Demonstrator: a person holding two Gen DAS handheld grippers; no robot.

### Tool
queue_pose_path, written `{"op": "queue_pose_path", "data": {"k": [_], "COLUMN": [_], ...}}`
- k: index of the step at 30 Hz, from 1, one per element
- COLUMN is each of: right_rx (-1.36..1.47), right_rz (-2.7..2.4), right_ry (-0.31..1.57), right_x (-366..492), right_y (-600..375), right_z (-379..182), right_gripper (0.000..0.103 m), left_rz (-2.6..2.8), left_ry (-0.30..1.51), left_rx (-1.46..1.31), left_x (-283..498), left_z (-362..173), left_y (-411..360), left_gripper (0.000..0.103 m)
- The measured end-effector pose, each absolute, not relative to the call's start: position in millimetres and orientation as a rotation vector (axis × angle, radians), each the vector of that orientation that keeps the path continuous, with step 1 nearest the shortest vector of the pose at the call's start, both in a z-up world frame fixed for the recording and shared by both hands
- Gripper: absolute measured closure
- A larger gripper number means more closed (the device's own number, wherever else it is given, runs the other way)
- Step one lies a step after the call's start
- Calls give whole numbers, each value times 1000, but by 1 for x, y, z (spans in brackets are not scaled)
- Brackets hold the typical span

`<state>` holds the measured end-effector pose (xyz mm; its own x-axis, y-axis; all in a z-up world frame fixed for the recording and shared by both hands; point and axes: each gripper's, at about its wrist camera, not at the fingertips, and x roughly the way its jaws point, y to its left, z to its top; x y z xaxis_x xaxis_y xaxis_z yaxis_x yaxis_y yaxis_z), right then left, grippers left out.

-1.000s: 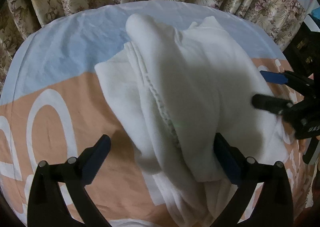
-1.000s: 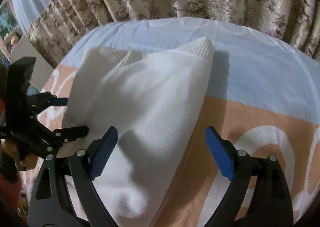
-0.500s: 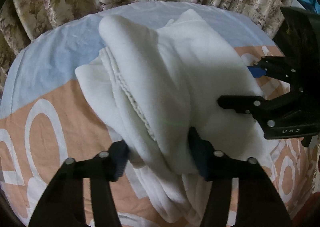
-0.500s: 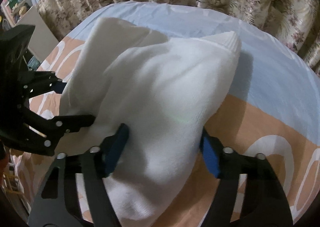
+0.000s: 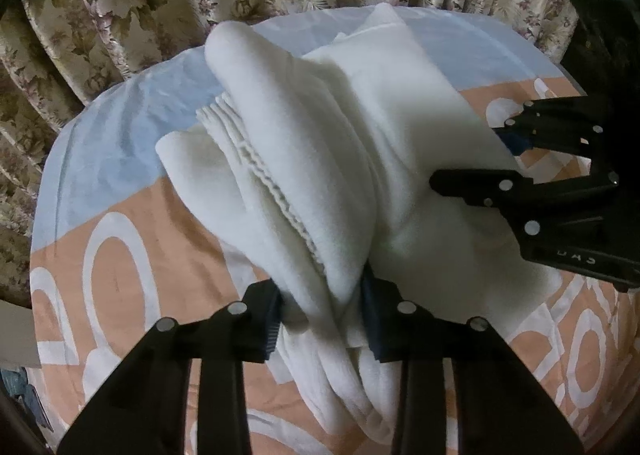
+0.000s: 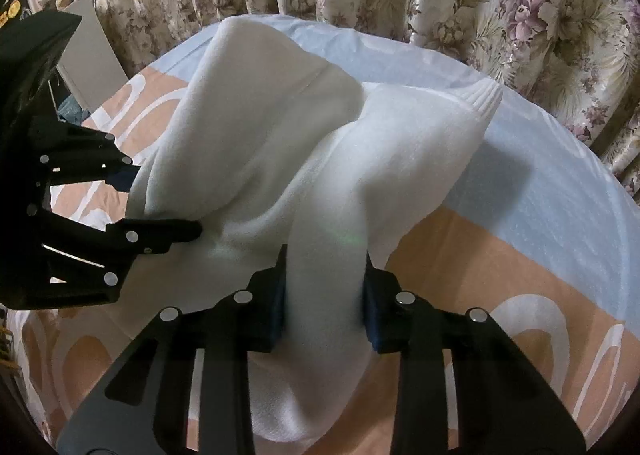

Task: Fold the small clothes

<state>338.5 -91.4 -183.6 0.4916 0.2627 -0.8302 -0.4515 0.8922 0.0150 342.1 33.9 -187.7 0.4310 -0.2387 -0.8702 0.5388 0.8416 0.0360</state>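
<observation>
Left wrist: two tools (image 5: 320,319) (image 6: 324,303), one white garment (image 5: 340,159).

Both fisheye views are dim and warm, bending sharply toward black corners. The white garment (image 5: 360,143) reads brightest, casting a soft shadow rightward on the sheet (image 6: 560,191). Slightly soft focus throughout.
</observation>
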Motion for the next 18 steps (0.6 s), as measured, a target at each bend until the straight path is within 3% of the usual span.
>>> {"op": "queue_pose_path", "data": {"k": [18], "right_rx": [-179], "right_rz": [416], "right_ry": [757], "right_x": [280], "right_y": [-127], "right_z": [-101], "right_gripper": [74], "left_rz": [-478], "left_ry": [864], "left_rx": [394], "left_x": [276], "left_z": [-104], "left_y": [-7], "left_gripper": [69]}}
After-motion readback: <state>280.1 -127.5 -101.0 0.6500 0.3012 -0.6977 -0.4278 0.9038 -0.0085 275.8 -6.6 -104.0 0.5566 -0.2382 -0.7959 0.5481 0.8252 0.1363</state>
